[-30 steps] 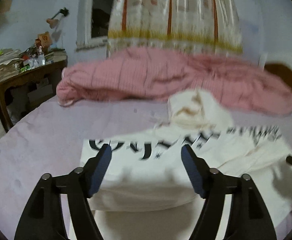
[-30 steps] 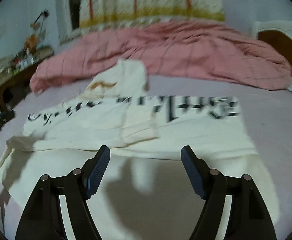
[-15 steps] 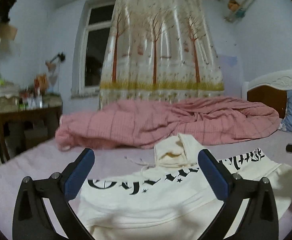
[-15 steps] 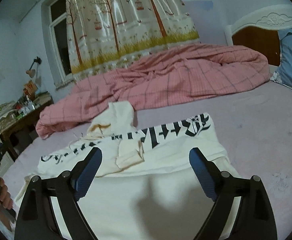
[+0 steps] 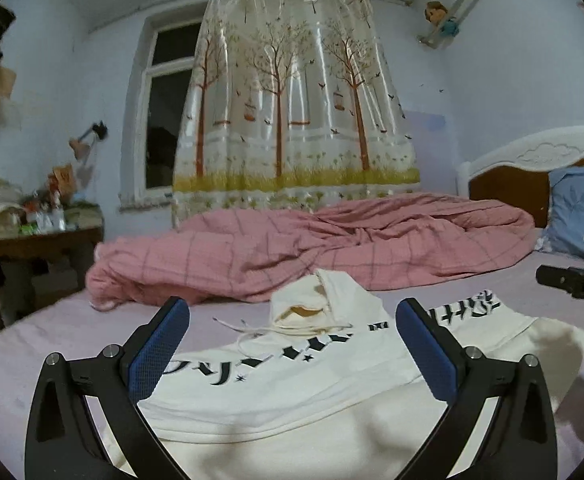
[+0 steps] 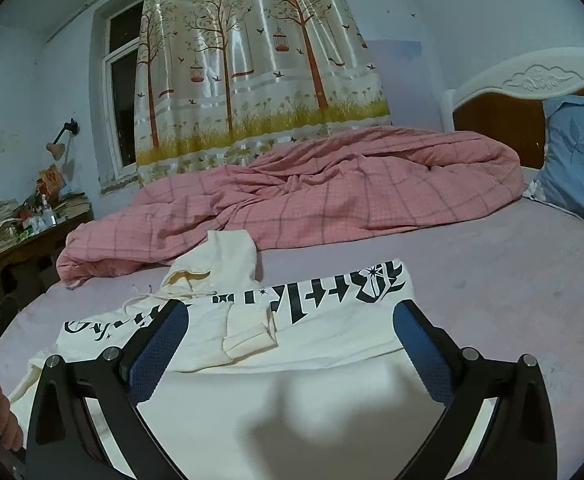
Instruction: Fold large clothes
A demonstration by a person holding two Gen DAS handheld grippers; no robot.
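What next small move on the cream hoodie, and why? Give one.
Probably lower the right tool, its jaws opening and empty, onto the cream hoodie's near edge for another fold. It lies half-folded on the bed, hood sticking out; the left tool is open too.

A bed (image 6: 511,272) covered in a lilac sheet is being seen filling the lower part of both views. A cream hoodie (image 6: 311,332) with black lettering is being carried directly on the sheet, lying flat at the near edge, at about 6 o'clock in the right wrist view. Its hood (image 5: 323,304) is being seen folded up toward 12 o'clock, with a drawstring trailing off toward 9 o'clock. A crumpled pink checked quilt (image 6: 331,196) is being carried behind it, across the far side of the bed. A blue flowered pillow (image 6: 575,152) is being propped at 3 o'clock, against the headboard (image 5: 531,156).
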